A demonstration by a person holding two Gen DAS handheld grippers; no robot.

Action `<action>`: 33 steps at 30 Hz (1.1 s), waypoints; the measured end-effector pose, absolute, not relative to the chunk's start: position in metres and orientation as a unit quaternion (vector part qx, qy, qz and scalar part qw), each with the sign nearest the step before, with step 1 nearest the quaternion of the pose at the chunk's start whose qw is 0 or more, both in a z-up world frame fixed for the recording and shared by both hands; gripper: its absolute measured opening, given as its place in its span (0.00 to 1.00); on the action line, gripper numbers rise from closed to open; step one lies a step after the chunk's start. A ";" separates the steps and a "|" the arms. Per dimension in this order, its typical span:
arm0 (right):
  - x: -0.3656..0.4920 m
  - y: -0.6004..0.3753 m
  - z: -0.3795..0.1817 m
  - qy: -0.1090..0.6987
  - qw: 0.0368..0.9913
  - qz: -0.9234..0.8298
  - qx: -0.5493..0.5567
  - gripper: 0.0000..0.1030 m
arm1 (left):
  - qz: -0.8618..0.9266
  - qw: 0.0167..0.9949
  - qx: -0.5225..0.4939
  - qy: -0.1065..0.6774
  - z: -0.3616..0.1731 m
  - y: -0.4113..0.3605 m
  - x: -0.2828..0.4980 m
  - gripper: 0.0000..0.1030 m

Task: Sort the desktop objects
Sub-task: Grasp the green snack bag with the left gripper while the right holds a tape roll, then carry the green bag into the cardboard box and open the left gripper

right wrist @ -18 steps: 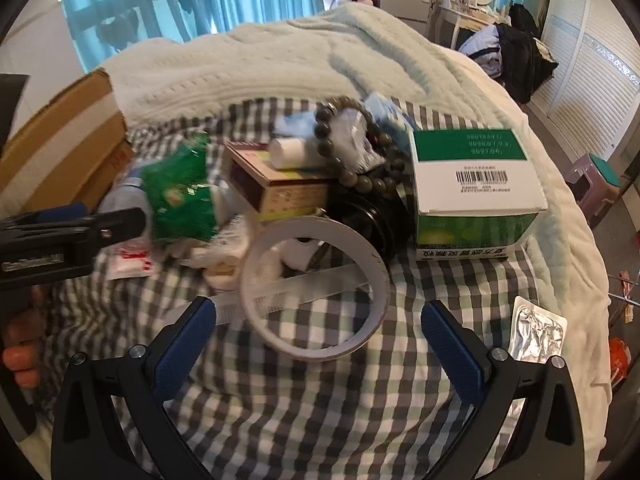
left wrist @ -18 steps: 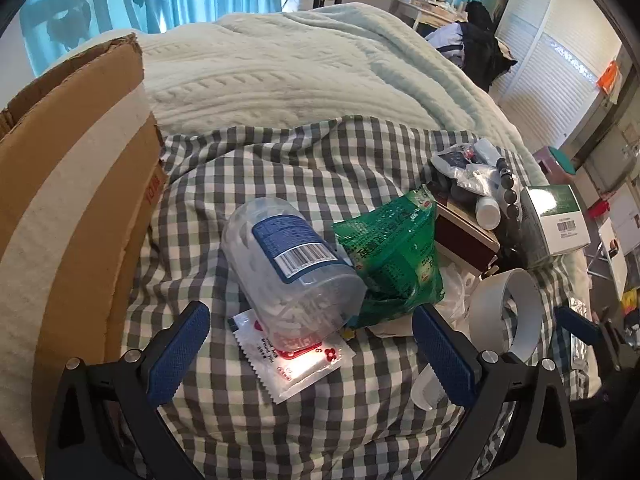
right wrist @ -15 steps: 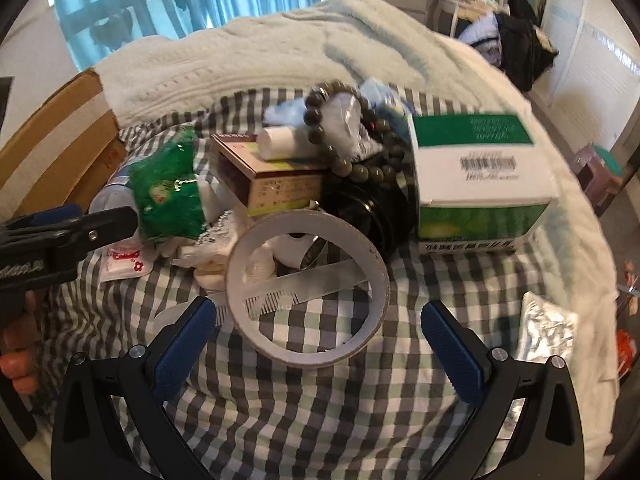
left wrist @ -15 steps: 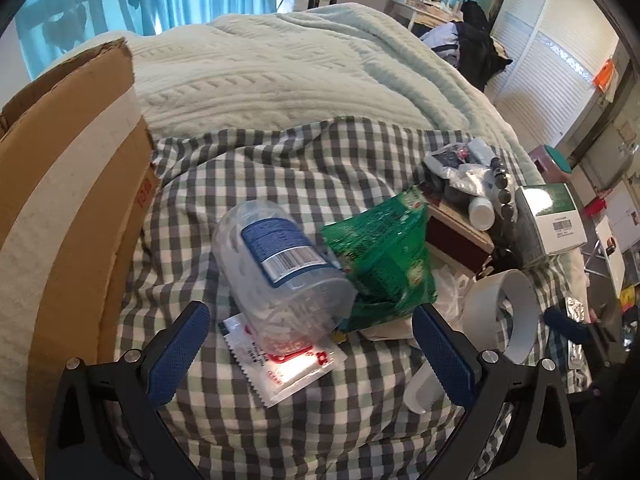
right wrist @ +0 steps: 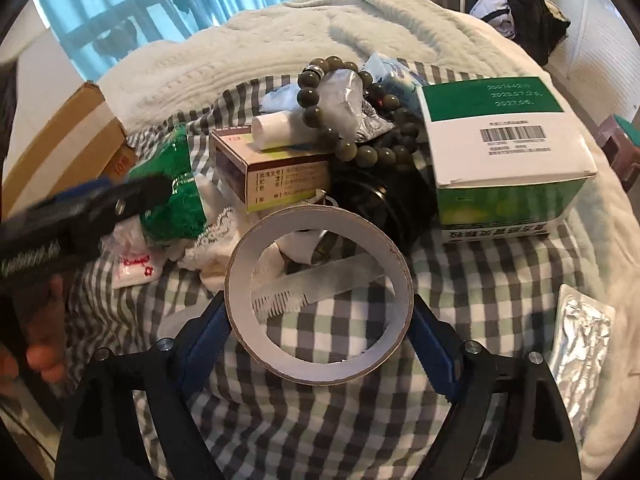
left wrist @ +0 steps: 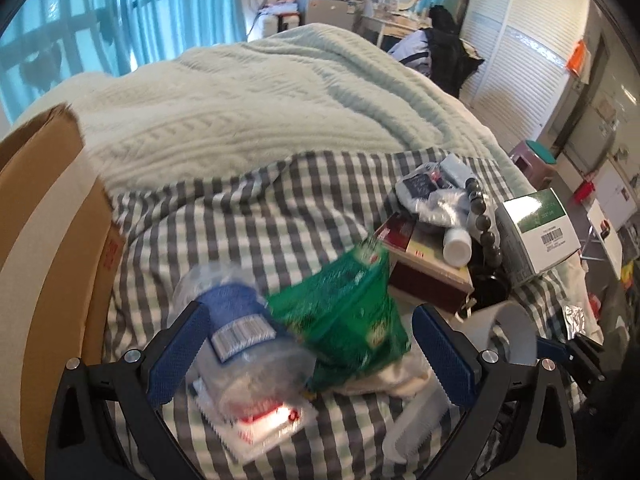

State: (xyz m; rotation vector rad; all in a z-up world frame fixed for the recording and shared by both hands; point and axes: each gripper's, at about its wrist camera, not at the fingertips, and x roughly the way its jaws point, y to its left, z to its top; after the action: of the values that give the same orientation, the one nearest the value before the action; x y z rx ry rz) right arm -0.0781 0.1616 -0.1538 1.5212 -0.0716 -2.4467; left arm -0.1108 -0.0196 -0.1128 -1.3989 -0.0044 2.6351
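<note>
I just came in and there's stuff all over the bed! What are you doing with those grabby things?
A person is sorting a pile of things on the checked cloth with two tongs. The right tongs stand on either side of the tape roll; I can't tell if they are squeezing it yet. The left tongs are open around a clear tub and a green packet, gripping neither.

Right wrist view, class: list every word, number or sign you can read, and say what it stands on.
Green-and-white box, green top: roughly "2507442", two date-like lines below, blurred.
Same box, white face: barcode, digits too small.
Same box, front: upside-down characters, unreadable.
Brown medicine box: characters, too small.
Cardboard box: red marks, unreadable.
</note>
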 end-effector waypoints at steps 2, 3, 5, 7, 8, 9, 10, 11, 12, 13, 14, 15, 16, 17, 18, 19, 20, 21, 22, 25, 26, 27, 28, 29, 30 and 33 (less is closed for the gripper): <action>-0.075 0.167 -0.153 -0.037 0.128 -0.841 0.524 0.82 | 0.881 0.091 -0.464 0.014 -0.115 -0.016 -0.118 1.00; -0.074 0.169 -0.152 -0.042 0.127 -0.840 0.525 0.82 | 0.879 0.099 -0.465 0.023 -0.117 -0.014 -0.122 1.00; -0.070 0.170 -0.152 -0.045 0.126 -0.839 0.528 0.82 | 0.878 0.115 -0.462 0.040 -0.120 -0.009 -0.126 1.00; -0.069 0.172 -0.151 -0.050 0.125 -0.838 0.529 0.82 | 0.881 0.122 -0.453 0.060 -0.119 -0.004 -0.126 1.00; -0.067 0.173 -0.150 -0.052 0.125 -0.838 0.529 0.82 | 0.885 0.124 -0.444 0.070 -0.118 -0.002 -0.124 0.99; -0.067 0.173 -0.149 -0.054 0.124 -0.838 0.528 0.82 | 0.889 0.122 -0.434 0.080 -0.117 0.000 -0.122 0.96; -0.066 0.174 -0.148 -0.056 0.126 -0.837 0.529 0.82 | 0.892 0.123 -0.427 0.087 -0.116 0.001 -0.119 0.94; -0.066 0.175 -0.146 -0.056 0.126 -0.838 0.528 0.82 | 0.891 0.131 -0.425 0.093 -0.116 0.004 -0.117 0.90; -0.064 0.177 -0.145 -0.056 0.125 -0.839 0.527 0.82 | 0.888 0.139 -0.428 0.096 -0.117 0.005 -0.116 0.83; -0.063 0.178 -0.143 -0.054 0.125 -0.840 0.525 0.82 | 0.884 0.145 -0.433 0.100 -0.119 0.006 -0.114 0.77; -0.062 0.178 -0.141 -0.053 0.124 -0.842 0.523 0.82 | 0.879 0.147 -0.441 0.103 -0.122 0.007 -0.114 0.67; -0.063 0.177 -0.140 -0.051 0.124 -0.843 0.521 0.82 | 0.877 0.149 -0.446 0.103 -0.124 0.007 -0.113 0.63; -0.062 0.178 -0.138 -0.049 0.122 -0.844 0.519 0.82 | 0.875 0.154 -0.447 0.101 -0.125 0.007 -0.111 0.63; -0.061 0.178 -0.137 -0.048 0.121 -0.845 0.518 0.82 | 0.876 0.160 -0.444 0.097 -0.125 0.006 -0.109 0.60; -0.060 0.179 -0.135 -0.049 0.120 -0.846 0.517 0.82 | 0.877 0.163 -0.443 0.094 -0.125 0.005 -0.107 0.58; -0.059 0.180 -0.135 -0.050 0.119 -0.847 0.516 0.82 | 0.876 0.164 -0.444 0.092 -0.124 0.004 -0.106 0.57; -0.058 0.181 -0.134 -0.051 0.119 -0.847 0.516 0.82 | 0.875 0.165 -0.447 0.089 -0.124 0.003 -0.106 0.54; -0.058 0.182 -0.134 -0.053 0.118 -0.847 0.516 0.82 | 0.873 0.166 -0.451 0.086 -0.124 0.002 -0.106 0.53; -0.057 0.182 -0.133 -0.053 0.116 -0.847 0.516 0.82 | 0.871 0.166 -0.454 0.083 -0.124 0.001 -0.106 0.52; -0.054 0.182 -0.130 -0.052 0.117 -0.848 0.515 0.82 | 0.869 0.166 -0.460 0.073 -0.120 -0.004 -0.101 0.50; -0.054 0.182 -0.128 -0.051 0.116 -0.849 0.513 0.82 | 0.869 0.167 -0.460 0.070 -0.118 -0.005 -0.100 0.50; -0.053 0.182 -0.127 -0.050 0.116 -0.850 0.512 0.82 | 0.869 0.168 -0.461 0.067 -0.115 -0.007 -0.098 0.49; -0.053 0.181 -0.124 -0.049 0.116 -0.851 0.510 0.82 | 0.869 0.168 -0.461 0.065 -0.113 -0.009 -0.096 0.49; -0.052 0.181 -0.123 -0.048 0.115 -0.852 0.509 0.82 | 0.868 0.168 -0.463 0.063 -0.110 -0.011 -0.095 0.49; -0.051 0.180 -0.121 -0.048 0.114 -0.853 0.508 0.82 | 0.868 0.168 -0.463 0.061 -0.107 -0.012 -0.094 0.49; -0.048 0.178 -0.112 -0.047 0.114 -0.857 0.501 0.82 | 0.871 0.168 -0.458 0.050 -0.095 -0.018 -0.090 0.49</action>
State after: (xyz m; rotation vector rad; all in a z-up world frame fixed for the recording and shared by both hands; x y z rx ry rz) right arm -0.0481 0.1779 -0.1120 1.4691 -0.1387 -2.5117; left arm -0.0897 -0.0182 -0.0951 -1.3030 0.1411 2.4787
